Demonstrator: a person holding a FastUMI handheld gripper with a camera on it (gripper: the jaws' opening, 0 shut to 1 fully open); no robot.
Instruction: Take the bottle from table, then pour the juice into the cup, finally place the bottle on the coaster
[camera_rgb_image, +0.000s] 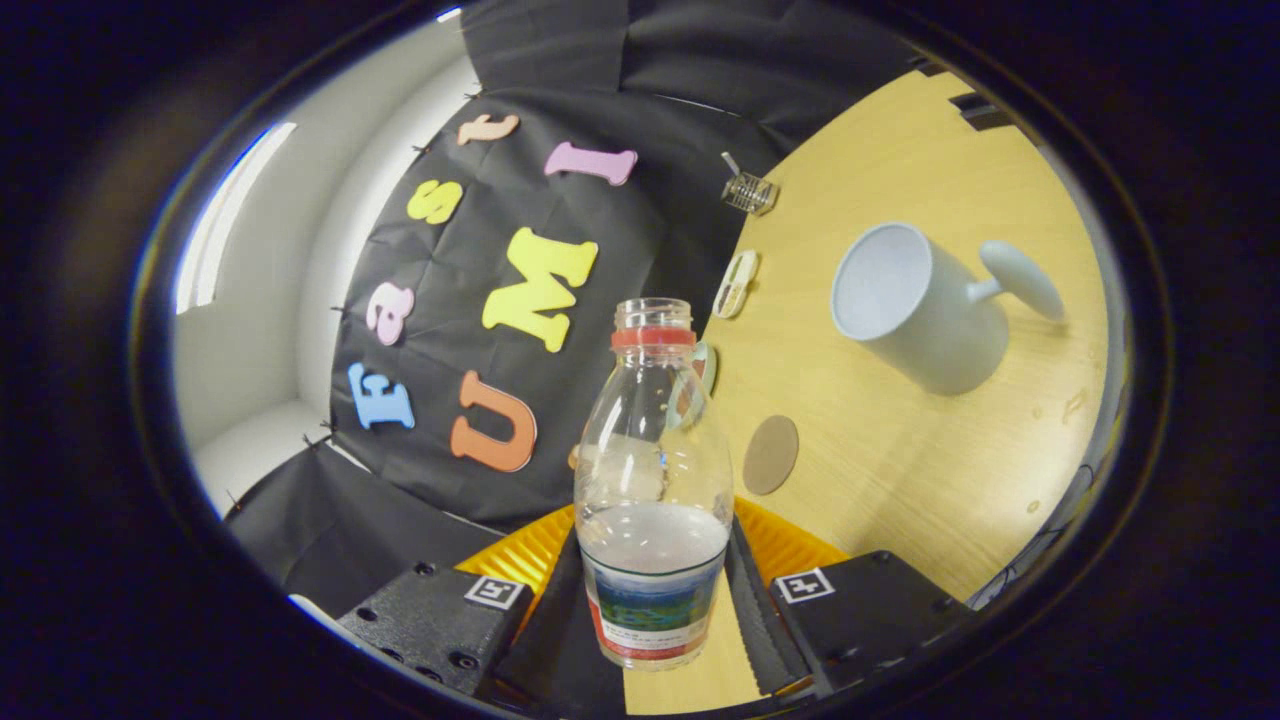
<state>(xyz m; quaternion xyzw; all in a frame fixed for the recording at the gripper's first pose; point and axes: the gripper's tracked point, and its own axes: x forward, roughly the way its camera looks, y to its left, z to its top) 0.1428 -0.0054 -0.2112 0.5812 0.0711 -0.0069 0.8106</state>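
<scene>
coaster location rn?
Gripper view: the coaster lies flat on the table, just beyond the bottle held between the tool's fingers, with the white cup farther off.

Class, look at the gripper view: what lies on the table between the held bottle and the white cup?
Bare wood. The round coaster sits beside the bottle, below the direct line to the cup. The gripper clamps the bottle.

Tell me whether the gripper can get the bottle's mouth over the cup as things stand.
Probably yes: the gripper holds the uncapped bottle, and only bare table lies between it and the open cup.
</scene>
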